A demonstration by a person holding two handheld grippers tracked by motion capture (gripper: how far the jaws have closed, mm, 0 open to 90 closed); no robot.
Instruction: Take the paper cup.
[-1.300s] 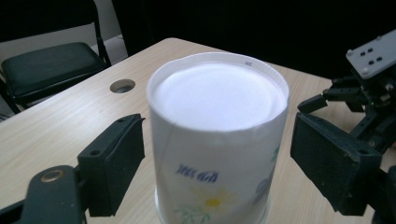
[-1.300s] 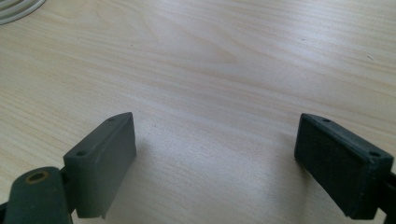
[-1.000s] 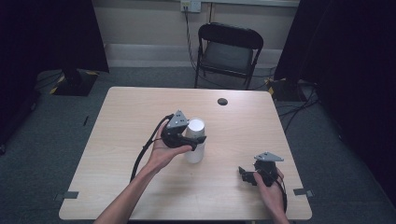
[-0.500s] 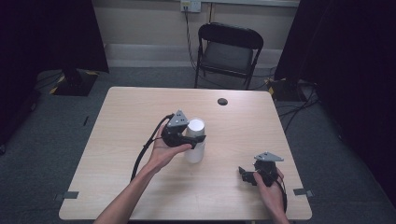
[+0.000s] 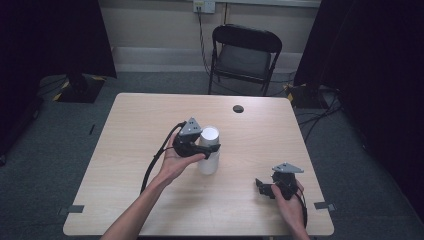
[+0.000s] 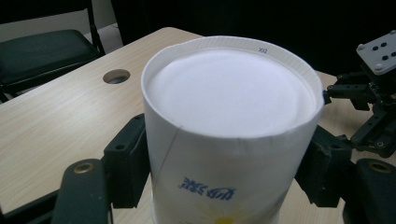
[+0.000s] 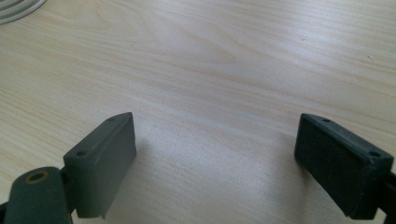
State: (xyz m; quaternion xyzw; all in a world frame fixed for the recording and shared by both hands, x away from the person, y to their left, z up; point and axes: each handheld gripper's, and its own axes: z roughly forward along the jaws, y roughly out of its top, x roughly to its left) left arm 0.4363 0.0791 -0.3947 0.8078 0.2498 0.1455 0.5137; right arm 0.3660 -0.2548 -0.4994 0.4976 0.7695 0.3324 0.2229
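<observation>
The left gripper (image 5: 207,146) has its jaws pressed against both sides of a white paper cup (image 5: 209,150); they have just been closing on it, and in the left gripper view the black pads bear on the wall of the cup (image 6: 229,135) at left and right. The cup stands upside down, its flat white base with a ribbed rim facing up, a side seam and inverted blue lettering above a spot of yellow on its wall. It stands near the middle of the worktop (image 5: 125,145), slightly toward the person's side. The left hand (image 5: 176,161) holds the gripper level from the cup's left, forearm angled in from the bottom edge, cable looping beside it. The right gripper (image 5: 264,188) rests low near the worktop's near right corner in the right hand (image 5: 290,197), jaws spread wide over bare wood with nothing between them. A round hole (image 5: 238,108) lies toward the far edge, well apart from the cup, with open wood all around it. A black folding chair (image 5: 245,50) stands beyond the far edge.
</observation>
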